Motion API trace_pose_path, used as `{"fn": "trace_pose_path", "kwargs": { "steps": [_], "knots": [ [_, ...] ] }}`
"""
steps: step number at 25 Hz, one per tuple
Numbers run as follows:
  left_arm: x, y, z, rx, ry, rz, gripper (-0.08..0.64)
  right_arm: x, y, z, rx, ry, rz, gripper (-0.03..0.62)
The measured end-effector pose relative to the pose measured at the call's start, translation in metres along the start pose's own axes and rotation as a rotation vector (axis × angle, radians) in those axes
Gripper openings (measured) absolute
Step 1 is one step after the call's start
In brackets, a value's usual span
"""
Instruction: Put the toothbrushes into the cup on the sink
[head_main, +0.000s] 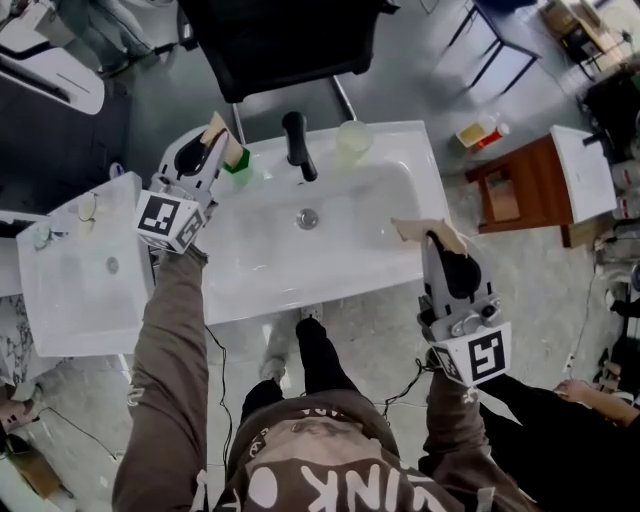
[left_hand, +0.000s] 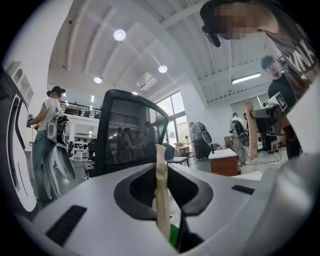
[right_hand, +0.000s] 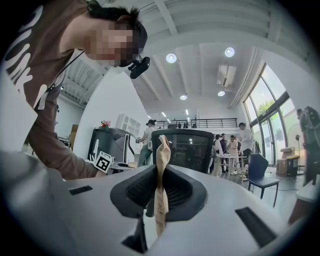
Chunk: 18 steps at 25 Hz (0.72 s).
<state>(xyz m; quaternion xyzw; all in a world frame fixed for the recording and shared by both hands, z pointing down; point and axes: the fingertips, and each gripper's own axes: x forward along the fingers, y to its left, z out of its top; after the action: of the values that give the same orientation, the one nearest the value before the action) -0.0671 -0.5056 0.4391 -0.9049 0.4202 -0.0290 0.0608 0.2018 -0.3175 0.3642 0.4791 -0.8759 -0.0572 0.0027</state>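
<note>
A white sink (head_main: 250, 285) with a black tap (head_main: 297, 143) stands below me. A pale see-through cup (head_main: 352, 138) sits on its back rim, right of the tap. My left gripper (head_main: 222, 138) is at the back left corner, its tan-taped jaws pressed together (left_hand: 159, 152). A small green thing (head_main: 238, 166) lies right beside those jaws and shows low down as a green patch (left_hand: 173, 239); I cannot tell whether it is a toothbrush. My right gripper (head_main: 410, 229) reaches over the sink's right rim, its jaws (right_hand: 162, 147) shut with nothing between them.
A second white basin (head_main: 60, 310) stands to the left. A black mesh chair (head_main: 280, 40) is behind the sink. A brown wooden stand (head_main: 525, 185) is to the right, and another person's hand (head_main: 580, 392) shows at the lower right. Cables trail on the grey floor.
</note>
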Motion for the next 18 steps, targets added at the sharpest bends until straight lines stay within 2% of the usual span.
{"fn": "trace_pose_path", "kwargs": {
  "steps": [9, 18],
  "knots": [
    [0.001, -0.006, -0.046, -0.028, 0.053, 0.006, 0.054, 0.006, -0.004, -0.013, 0.012, 0.023, 0.01, 0.046],
    [0.0, -0.005, -0.066, -0.042, 0.043, 0.019, 0.054, 0.008, -0.002, -0.011, 0.012, 0.024, 0.009, 0.046]
  ]
}}
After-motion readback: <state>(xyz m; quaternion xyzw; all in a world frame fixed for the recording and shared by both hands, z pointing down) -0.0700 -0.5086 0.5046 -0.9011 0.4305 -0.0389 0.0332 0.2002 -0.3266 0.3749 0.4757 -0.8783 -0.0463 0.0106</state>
